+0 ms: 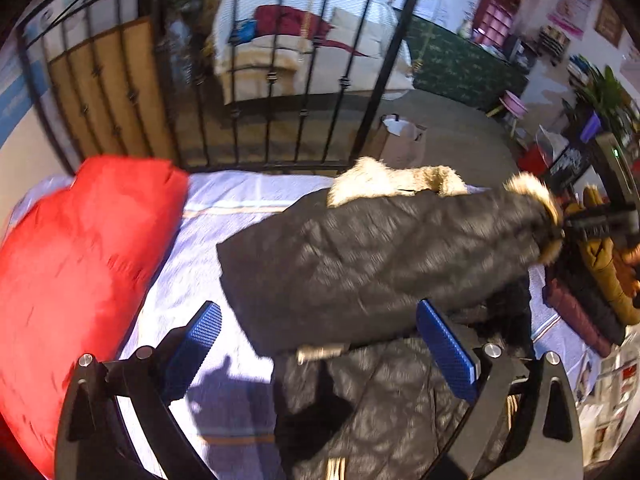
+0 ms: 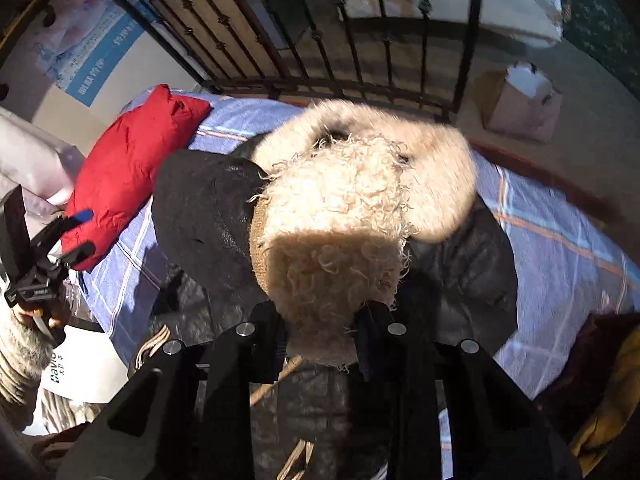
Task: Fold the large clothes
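We see black quilted coat (image 1: 380, 264) on bed sheet (image 1: 240, 200), bulky, soft, slippery shell. Right gripper (image 2: 324, 320) pinches fleecy cuff (image 2: 332, 240), sleeve lifted; left gripper (image 1: 320, 344) wide, empty. We judge hem or seams grip best.

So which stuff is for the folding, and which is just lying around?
For the folding:
- black coat with its fleecy cuff
- right gripper, jaws shut on the cuff
- left gripper, jaws open
- bed sheet

Just lying about:
- red jacket
- paper bag on the floor
- iron bed rail
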{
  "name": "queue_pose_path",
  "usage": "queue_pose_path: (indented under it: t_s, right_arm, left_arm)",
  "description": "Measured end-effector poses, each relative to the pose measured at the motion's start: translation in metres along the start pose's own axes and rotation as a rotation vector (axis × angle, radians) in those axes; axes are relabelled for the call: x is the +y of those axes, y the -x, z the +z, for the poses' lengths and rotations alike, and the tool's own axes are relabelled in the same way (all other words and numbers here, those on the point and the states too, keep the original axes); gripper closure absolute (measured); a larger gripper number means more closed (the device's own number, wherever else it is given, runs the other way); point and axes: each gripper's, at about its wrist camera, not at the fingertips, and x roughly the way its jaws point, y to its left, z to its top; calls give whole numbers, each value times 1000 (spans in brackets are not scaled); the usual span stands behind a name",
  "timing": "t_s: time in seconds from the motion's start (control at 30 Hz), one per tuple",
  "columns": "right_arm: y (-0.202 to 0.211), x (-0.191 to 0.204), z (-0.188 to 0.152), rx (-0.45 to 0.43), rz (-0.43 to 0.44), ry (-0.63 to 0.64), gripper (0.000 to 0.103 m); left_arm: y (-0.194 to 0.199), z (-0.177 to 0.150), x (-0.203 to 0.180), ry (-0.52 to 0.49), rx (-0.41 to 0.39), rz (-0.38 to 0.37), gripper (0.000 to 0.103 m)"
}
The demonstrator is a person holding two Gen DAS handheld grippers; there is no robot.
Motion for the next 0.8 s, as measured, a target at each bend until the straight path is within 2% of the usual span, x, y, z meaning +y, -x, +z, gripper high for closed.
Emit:
queue_pose_path:
  t_s: [0.1, 0.17, 0.2, 0.27, 0.33, 0.4, 0.43, 0.47, 0.53, 0.6, 0.7, 0.73, 0.8]
  right_arm:
    - [-19, -46, -39, 59, -67, -101, 74]
    - [-51, -70, -57, 97, -39, -204, 68]
    - [-62, -75, -59, 102, -38, -216, 65]
    - [-77, -77, -64, 95, -90, -229, 42]
    - [-72, -78, -65, 80, -143, -274, 29]
    - [-47, -81, -70, 20, -129, -363, 28]
    - [-33, -80, -74, -11, -144, -389, 28]
    - [-14, -72, -77, -45, -188, -381, 28]
    - [7, -49, -75, -119, -191, -327, 28]
    - [13, -22, -72, -178, -188, -222, 28]
    - [-1, 13, -56, -210, -353, -48, 28]
    - [-4, 13, -54, -226, -356, -39, 28]
    - [-24, 8, -47, -203, -276, -61, 28]
  left_arm:
    - [-40, 12, -25, -62, 42, 24, 7]
    - [-69, 13, -42, -123, 75, 67, 7]
    - [-83, 13, -49, -150, 91, 108, 7]
    - [-113, 11, -57, -190, 143, 211, 7]
    - [-121, 13, -56, -170, 172, 234, 7]
    - [-116, 18, -54, -133, 161, 242, 7]
    - [-106, 21, -55, -118, 130, 236, 7]
    - [-94, 22, -58, -112, 92, 223, 7]
    - [-81, 20, -64, -111, 36, 199, 7]
    - [-79, 17, -73, -117, 26, 192, 7]
    - [-100, 13, -79, -140, 80, 201, 7]
    - [-110, 13, -80, -148, 105, 224, 7]
    - [-128, 15, -81, -140, 149, 233, 7]
